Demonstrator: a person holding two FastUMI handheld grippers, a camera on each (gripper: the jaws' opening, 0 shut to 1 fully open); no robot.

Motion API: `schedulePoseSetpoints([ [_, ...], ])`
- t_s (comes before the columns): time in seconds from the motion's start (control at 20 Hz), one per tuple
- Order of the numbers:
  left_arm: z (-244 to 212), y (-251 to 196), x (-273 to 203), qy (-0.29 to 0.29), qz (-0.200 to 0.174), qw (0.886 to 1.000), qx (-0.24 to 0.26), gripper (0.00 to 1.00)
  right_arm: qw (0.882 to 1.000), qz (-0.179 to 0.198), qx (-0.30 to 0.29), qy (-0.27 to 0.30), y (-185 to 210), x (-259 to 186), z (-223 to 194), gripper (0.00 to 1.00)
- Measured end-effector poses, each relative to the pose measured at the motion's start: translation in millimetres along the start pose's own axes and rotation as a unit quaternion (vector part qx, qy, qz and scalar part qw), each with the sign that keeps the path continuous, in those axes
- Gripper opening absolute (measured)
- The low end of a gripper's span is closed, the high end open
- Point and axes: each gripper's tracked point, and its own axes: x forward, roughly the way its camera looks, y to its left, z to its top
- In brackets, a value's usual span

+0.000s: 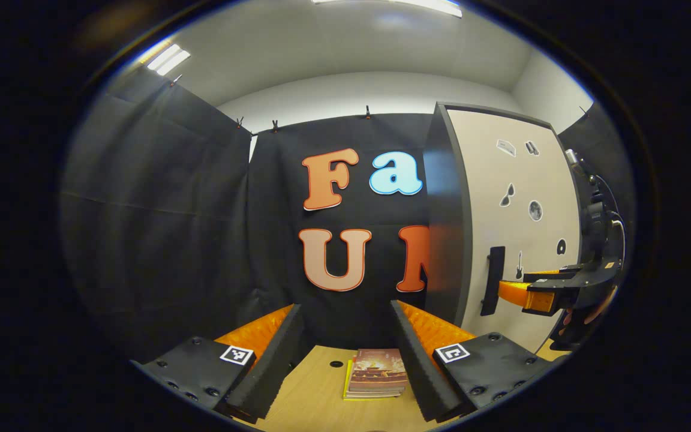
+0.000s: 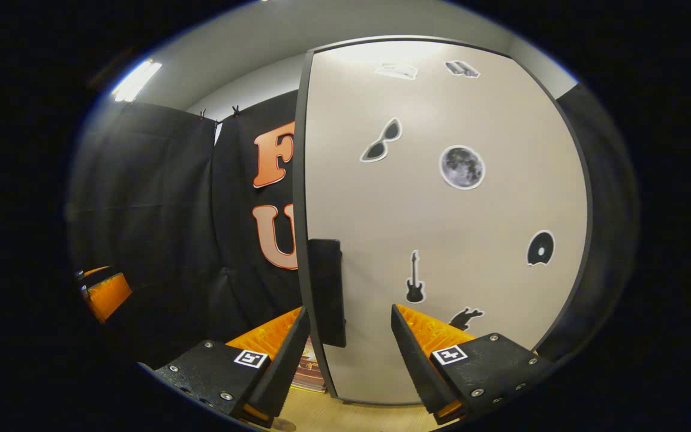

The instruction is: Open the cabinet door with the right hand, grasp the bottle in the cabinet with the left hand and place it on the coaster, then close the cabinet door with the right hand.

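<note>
So in the left gripper view, our left gripper [image 1: 345,354] hangs over the table [image 1: 315,390] with its jaws spread wide and nothing between them. Past the fingers we see a small stack of books [image 1: 376,373] lying flat on the wood, roughly between the two fingertips in the picture but clearly farther off, not touched. To the right stands the cabinet [image 1: 444,222], dark side panel toward us, and its pale door [image 1: 519,228] with a few stickers on it. The dark handle [image 1: 492,280] runs upright near the door's left edge. The right gripper [image 1: 522,294] comes in from the far right at handle height, its tips just beside the handle; we can't tell from here if they touch it.

In the right gripper view we're up close to the door [image 2: 441,210], which looks closed flush in its dark frame. Our right gripper [image 2: 345,354] has its jaws wide open, and the handle [image 2: 327,291] sits right in the gap between the fingers, closer to the left one. Neither finger presses on it as far as we can see. Bottle: we can't tell where it is. The books [image 2: 311,372] peek out low behind the left finger, and the left gripper [image 2: 105,294] shows at the far left edge.
</note>
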Motion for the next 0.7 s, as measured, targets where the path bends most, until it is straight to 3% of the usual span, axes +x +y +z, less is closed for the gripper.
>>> schedulePoseSetpoints([
  [0.3, -11.7, 22.0, 6.1, 0.008, 0.004, 1.000, 0.004, 0.94, 0.999, -0.043, -0.008, 0.026, 8.6, 39.8, -6.3, 0.66],
  [0.45, -18.5, 27.5, 5.9, 0.013, 0.005, 1.000, -0.001, 0.94, 0.997, -0.072, -0.011, 0.028, 0.7, 43.2, -10.5, 0.48],
  [0.55, -23.6, 28.5, 8.4, 0.020, 0.004, 1.000, -0.006, 0.94, 0.997, -0.068, -0.004, 0.028, 2.1, 42.8, -8.9, 0.34],
  [0.7, -25.9, 25.8, 8.6, 0.025, -0.001, 1.000, -0.014, 0.95, 0.998, -0.055, 0.009, 0.034, 4.0, 34.9, -7.6, 0.27],
])
